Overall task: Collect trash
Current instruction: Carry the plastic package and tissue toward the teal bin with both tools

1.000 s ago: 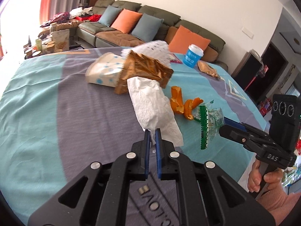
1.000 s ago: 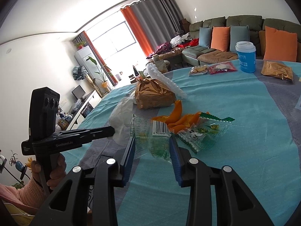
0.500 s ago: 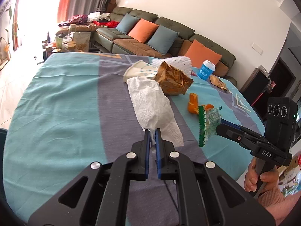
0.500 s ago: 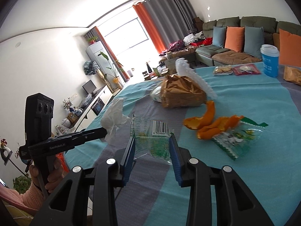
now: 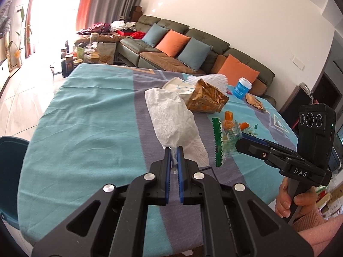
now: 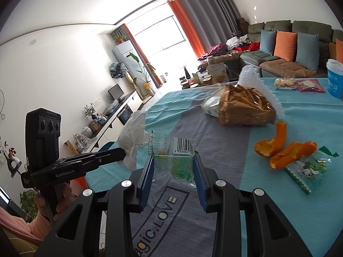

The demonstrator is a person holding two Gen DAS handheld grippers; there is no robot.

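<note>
Crumpled white tissue [image 5: 173, 117] hangs pinched in left hand-held gripper [image 5: 174, 150]; right hand-held gripper [image 6: 173, 160] clamps clear green wrapper [image 6: 171, 152].

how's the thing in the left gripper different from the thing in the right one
The tissue in the left gripper is white, opaque, crumpled paper; the wrapper in the right gripper is clear plastic with green print and a barcode. The tissue is pinched between nearly closed jaws; the wrapper sits between jaws set well apart. The tissue is the larger piece. Both are held above the table.
</note>
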